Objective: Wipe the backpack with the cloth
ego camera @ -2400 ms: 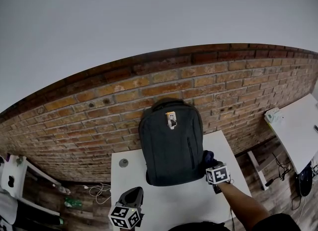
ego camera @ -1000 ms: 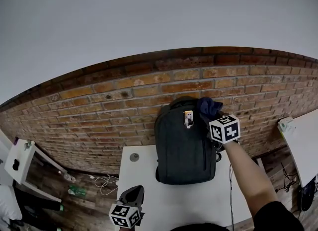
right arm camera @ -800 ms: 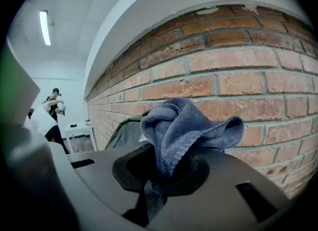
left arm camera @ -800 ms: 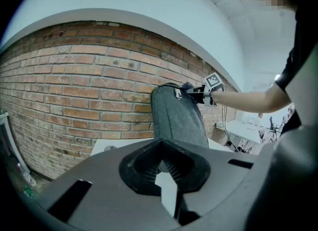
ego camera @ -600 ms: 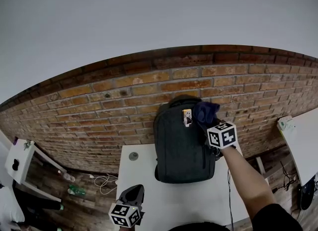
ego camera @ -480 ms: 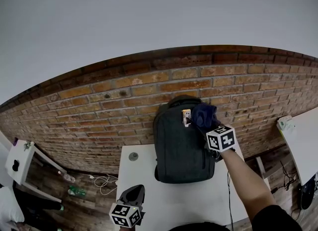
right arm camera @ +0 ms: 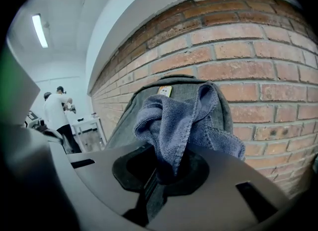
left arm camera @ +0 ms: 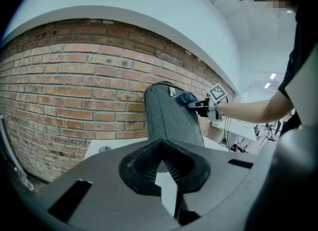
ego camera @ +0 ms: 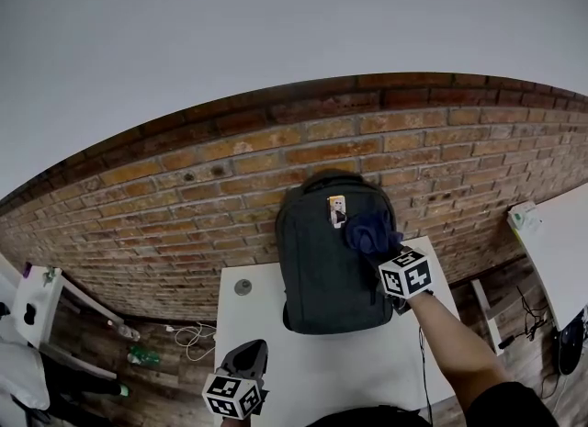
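- A dark grey fabric backpack (ego camera: pixel 320 264) stands upright on the white table (ego camera: pixel 303 375), its back against the red brick wall (ego camera: pixel 184 196).
- The right gripper (ego camera: pixel 378 249) has its jaws clamped on a bunched blue terry cloth (ego camera: pixel 369 230). The cloth lies against the backpack's upper front, just right of a small yellow-and-white tag (ego camera: pixel 337 211).
- The left gripper (ego camera: pixel 244 358) sits low over the table's near edge, well apart from the backpack. Its jaws are drawn together with nothing between them.
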`<state>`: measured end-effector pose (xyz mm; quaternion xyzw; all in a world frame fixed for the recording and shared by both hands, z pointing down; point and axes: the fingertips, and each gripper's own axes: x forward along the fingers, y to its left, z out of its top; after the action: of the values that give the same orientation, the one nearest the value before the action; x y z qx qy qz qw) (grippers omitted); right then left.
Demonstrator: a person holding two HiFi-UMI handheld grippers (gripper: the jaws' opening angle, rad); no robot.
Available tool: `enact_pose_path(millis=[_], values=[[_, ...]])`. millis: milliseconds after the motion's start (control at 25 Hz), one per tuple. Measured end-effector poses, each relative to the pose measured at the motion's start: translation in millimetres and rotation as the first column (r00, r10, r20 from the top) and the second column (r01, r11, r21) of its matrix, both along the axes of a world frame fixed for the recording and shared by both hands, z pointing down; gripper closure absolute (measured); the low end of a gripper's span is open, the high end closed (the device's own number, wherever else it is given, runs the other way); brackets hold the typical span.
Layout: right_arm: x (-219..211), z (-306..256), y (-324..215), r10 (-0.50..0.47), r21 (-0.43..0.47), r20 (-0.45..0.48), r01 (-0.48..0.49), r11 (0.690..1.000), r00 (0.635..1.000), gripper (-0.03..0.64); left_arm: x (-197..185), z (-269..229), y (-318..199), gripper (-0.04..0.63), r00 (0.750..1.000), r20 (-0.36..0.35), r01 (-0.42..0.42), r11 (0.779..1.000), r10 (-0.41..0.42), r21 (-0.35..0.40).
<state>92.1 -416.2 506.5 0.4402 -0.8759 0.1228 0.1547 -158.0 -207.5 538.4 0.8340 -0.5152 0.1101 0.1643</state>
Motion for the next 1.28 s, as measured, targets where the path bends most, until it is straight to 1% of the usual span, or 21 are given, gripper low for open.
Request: enact_pose_path(millis=[320,640,720,840,920,1120,1240,1280], values=[[0.3,25.6,37.8,-0.023,-0.035,0.001,0.023,0.999,1.0,0.578,6.8,-1.3,-3.7,0.604,1.0,-0.005,-0.026,1.0,0.026,0.008],[3.4,68.7,81.4,-0.056,-0.066,-0.019,0.055,0.996,0.998,0.578,6.9,3.8,-5.2,0.604,0.999,-0.007,-0.039,0.999,0.039,0.0],[5.2,80.6,90.8,-0.054,-0.08,-0.011,0.053,0.995,0.998,0.578,8.1,3.9,-6.0,0.604,0.999,-0.009,-0.042,0.999,0.042,0.0],[9.6,94.8,102.8,-0.044,-0.111,0.025,0.046,0.993,0.999,0.578,12.5,4.2,-6.7,0.604,0.998,-0.01,-0.055,0.999,0.055,-0.003],[11.4,102.3,107.8,-0.047,-0.126,0.024,0.05,0.991,0.999,0.578,14.5,4.7,-7.9,0.604,0.998,-0.009,-0.064,0.998,0.064,-0.006],[13.6,134.0,125.2,-0.064,-0.185,-0.031,0.057,0.981,0.997,0.578,16.4,6.5,-10.2,0.604,0.997,-0.01,-0.073,0.997,0.073,-0.01],[11.9,164.4,144.0,-0.107,-0.22,-0.142,0.074,0.973,0.984,0.578,17.1,5.5,-11.5,0.604,0.997,-0.011,-0.078,0.997,0.078,-0.009],[10.2,172.9,149.5,-0.119,-0.229,-0.166,0.08,0.97,0.979,0.578,16.7,4.6,-11.8,0.604,0.997,-0.011,-0.079,0.997,0.079,-0.006]])
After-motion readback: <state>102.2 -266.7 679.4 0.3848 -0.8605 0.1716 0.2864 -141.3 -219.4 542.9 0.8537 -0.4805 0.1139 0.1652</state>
